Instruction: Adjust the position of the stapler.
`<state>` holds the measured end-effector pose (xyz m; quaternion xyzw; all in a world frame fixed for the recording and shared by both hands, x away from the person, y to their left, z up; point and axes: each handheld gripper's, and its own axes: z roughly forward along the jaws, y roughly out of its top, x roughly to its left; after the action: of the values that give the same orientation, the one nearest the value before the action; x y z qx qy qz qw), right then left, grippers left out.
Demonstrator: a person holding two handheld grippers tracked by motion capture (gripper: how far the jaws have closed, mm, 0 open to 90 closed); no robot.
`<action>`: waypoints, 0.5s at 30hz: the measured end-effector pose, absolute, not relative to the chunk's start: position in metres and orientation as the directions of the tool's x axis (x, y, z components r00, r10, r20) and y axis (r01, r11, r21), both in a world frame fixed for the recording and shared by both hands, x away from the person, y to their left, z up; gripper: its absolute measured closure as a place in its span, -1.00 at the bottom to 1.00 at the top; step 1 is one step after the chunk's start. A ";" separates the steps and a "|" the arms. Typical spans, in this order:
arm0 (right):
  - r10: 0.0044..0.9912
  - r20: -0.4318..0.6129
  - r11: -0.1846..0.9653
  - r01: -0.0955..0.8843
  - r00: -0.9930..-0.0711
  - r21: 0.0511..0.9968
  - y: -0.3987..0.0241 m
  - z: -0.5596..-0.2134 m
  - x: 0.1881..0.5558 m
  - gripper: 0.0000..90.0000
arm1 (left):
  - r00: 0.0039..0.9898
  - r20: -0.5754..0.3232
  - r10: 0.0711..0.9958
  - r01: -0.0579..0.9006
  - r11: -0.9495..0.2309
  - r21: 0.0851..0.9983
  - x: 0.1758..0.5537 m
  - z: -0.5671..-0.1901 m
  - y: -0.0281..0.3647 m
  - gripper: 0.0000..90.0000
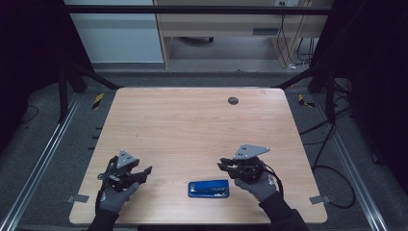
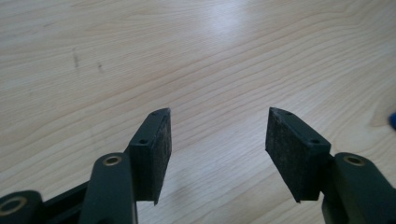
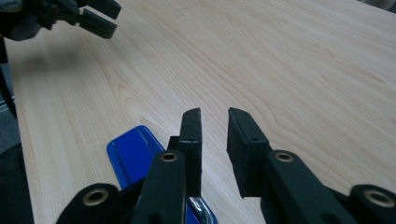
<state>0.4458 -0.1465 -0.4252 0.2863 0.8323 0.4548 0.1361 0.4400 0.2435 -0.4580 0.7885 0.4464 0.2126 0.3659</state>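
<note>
A blue stapler (image 1: 208,188) lies flat near the front edge of the wooden table (image 1: 192,125), between the two hands. My right gripper (image 1: 222,165) hovers just above and to the right of it, pointing left. In the right gripper view its jaws (image 3: 214,114) stand a narrow gap apart with nothing between them, and the stapler (image 3: 133,156) lies below them to the left. My left gripper (image 1: 146,171) is at the front left, pointing right. Its jaws (image 2: 219,114) are wide open over bare wood. A sliver of the blue stapler (image 2: 393,120) shows at the right edge.
A dark round grommet (image 1: 233,100) sits in the tabletop near the far edge. Metal rails (image 1: 43,159) run along both sides of the table, and cables (image 1: 332,168) lie on the floor at the right. The left gripper (image 3: 100,18) shows at the top left of the right gripper view.
</note>
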 end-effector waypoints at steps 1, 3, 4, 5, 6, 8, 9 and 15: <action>0.612 0.033 0.415 0.356 -0.790 0.837 -0.150 -0.426 0.444 0.79 | 0.520 0.001 0.854 0.546 -0.333 0.769 0.440 -0.456 0.241 -0.06; 0.630 0.042 0.399 0.370 -0.775 0.839 -0.157 -0.428 0.441 0.85 | 0.539 -0.002 0.842 0.538 -0.342 0.771 0.439 -0.452 0.236 -0.07; 0.638 0.046 0.392 0.376 -0.769 0.840 -0.159 -0.429 0.439 0.88 | 0.546 -0.005 0.838 0.530 -0.340 0.776 0.438 -0.450 0.233 -0.07; 0.645 0.052 0.385 0.383 -0.763 0.840 -0.163 -0.430 0.437 0.91 | 0.552 -0.006 0.834 0.523 -0.341 0.781 0.438 -0.447 0.230 -0.08; 0.652 0.057 0.383 0.393 -0.756 0.836 -0.165 -0.432 0.436 0.94 | 0.561 -0.009 0.828 0.517 -0.343 0.784 0.438 -0.445 0.228 -0.09; 0.657 0.065 0.374 0.400 -0.751 0.837 -0.170 -0.435 0.432 0.98 | 0.588 -0.006 0.809 0.503 -0.360 0.786 0.438 -0.440 0.221 -0.10; 0.663 0.068 0.371 0.407 -0.745 0.834 -0.172 -0.436 0.430 1.00 | 0.599 -0.001 0.800 0.496 -0.370 0.786 0.438 -0.438 0.217 -0.11; 0.669 0.082 0.346 0.406 -0.739 0.846 -0.181 -0.440 0.419 1.00 | 0.651 0.033 0.759 0.447 -0.418 0.791 0.442 -0.423 0.193 -0.19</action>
<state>0.4185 -0.1810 -0.4397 0.3325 0.8083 0.4651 0.1409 0.4417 0.1931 -0.4228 0.8186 0.3683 0.1977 0.3939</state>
